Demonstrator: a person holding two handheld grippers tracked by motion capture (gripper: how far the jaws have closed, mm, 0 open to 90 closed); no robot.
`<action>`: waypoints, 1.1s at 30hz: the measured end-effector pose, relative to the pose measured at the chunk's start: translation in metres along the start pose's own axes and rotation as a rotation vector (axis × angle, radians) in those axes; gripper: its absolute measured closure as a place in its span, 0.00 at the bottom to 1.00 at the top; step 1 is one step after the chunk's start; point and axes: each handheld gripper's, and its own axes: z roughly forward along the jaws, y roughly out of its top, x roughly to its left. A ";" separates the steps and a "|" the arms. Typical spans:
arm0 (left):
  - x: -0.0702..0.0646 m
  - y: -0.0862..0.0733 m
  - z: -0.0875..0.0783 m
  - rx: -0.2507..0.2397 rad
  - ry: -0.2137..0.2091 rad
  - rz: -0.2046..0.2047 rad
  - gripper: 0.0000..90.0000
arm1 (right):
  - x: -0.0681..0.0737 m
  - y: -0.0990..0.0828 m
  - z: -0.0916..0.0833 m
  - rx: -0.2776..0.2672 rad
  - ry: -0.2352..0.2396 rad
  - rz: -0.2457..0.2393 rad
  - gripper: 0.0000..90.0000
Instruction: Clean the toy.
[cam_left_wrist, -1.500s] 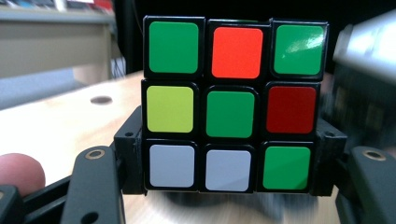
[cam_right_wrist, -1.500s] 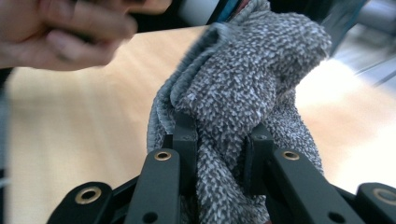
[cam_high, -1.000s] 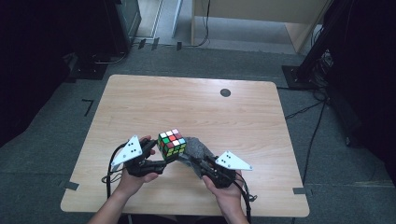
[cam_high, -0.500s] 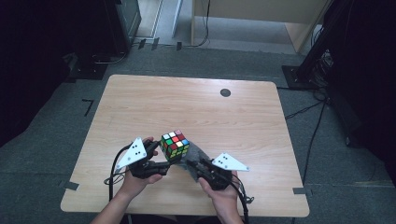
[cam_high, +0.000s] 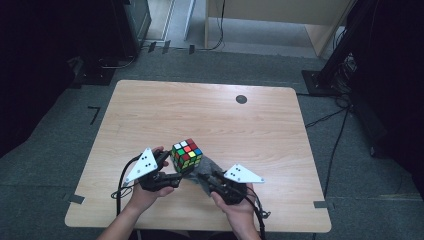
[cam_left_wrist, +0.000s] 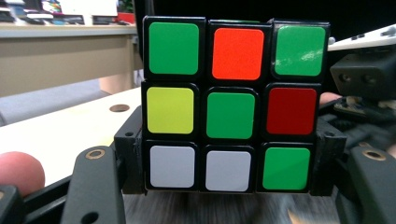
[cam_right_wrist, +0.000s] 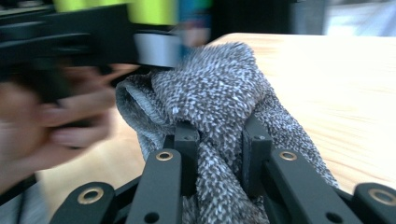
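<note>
Pale wood grain runs across the table, and my work sits close to its near edge, about midway between the two near corners. My left gripper has its jaws clamped on the puzzle cube, one jaw on each side of the bottom layer, with the cube held up off the tabletop and tilted a little. In the left gripper view the cube faces me squarely: green, orange, green along the top row, yellow, green, red in the middle, white, white, green at the bottom (a scrambled face). My left hand wraps the gripper body from below, and a fingertip shows at the lower left edge of that view.

My right gripper is closed on a grey speckled cloth, which bunches between the jaws in the right gripper view and bulges out above them. The cloth lies just beside and below the cube, on its right side; whether the two touch I cannot tell. My right hand holds that gripper near the table's near edge. A small dark round hole sits toward the far right corner, well apart from everything.
</note>
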 end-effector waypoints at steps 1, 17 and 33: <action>0.002 0.000 -0.001 0.002 0.007 0.001 0.38 | -0.005 0.000 -0.002 -0.004 -0.027 0.008 0.82; 0.006 -0.003 0.000 0.012 0.027 -0.008 0.38 | -0.028 0.016 -0.028 -0.040 -0.246 -0.010 0.81; 0.010 -0.010 0.006 0.055 0.029 -0.050 0.38 | -0.085 -0.018 -0.018 0.141 -0.456 0.044 0.43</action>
